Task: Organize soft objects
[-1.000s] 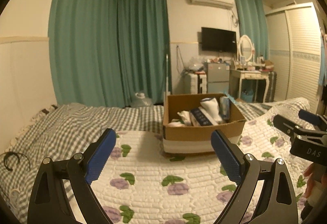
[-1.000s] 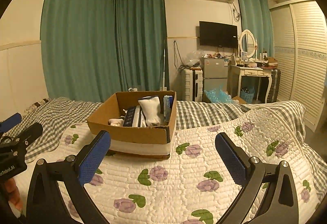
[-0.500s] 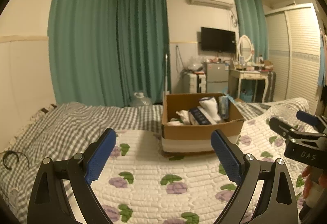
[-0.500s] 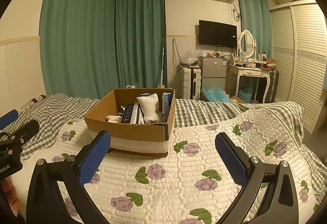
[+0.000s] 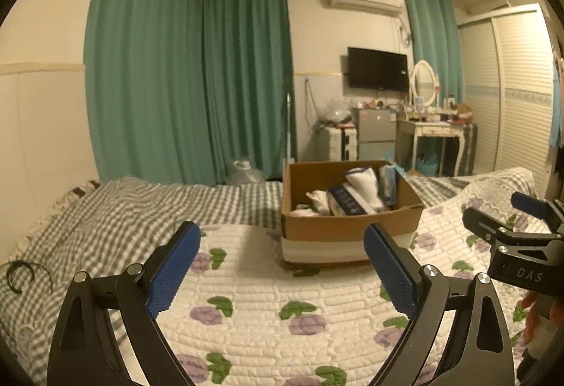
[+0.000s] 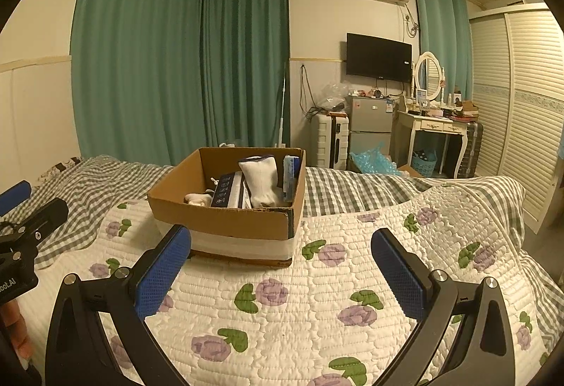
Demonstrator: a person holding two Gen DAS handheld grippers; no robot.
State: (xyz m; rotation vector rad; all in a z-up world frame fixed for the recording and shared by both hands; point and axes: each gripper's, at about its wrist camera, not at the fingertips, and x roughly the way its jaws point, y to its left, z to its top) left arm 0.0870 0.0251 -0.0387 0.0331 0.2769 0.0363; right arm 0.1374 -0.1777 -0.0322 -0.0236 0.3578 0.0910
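A brown cardboard box (image 5: 352,227) (image 6: 225,220) stands on the flowered quilt (image 5: 268,294) (image 6: 317,298) of a bed. It holds folded soft items: a white sock bundle (image 5: 363,181) (image 6: 261,178), a dark blue and white folded piece (image 5: 347,201) (image 6: 225,192), small white items at its left and a light blue pack at its right wall. My left gripper (image 5: 282,262) is open and empty, in front of the box. My right gripper (image 6: 280,262) is open and empty, also in front of the box. Each gripper shows at the edge of the other's view.
A grey checked blanket (image 5: 123,210) covers the bed's left and far side. A dark curled cord (image 5: 17,275) lies at the left edge. Green curtains, a small fridge (image 6: 370,125), a suitcase, a dressing table (image 6: 433,129) and a wardrobe stand beyond the bed.
Both grippers have risen slightly; the box sits a little lower and farther in both views. Both stay open and empty.
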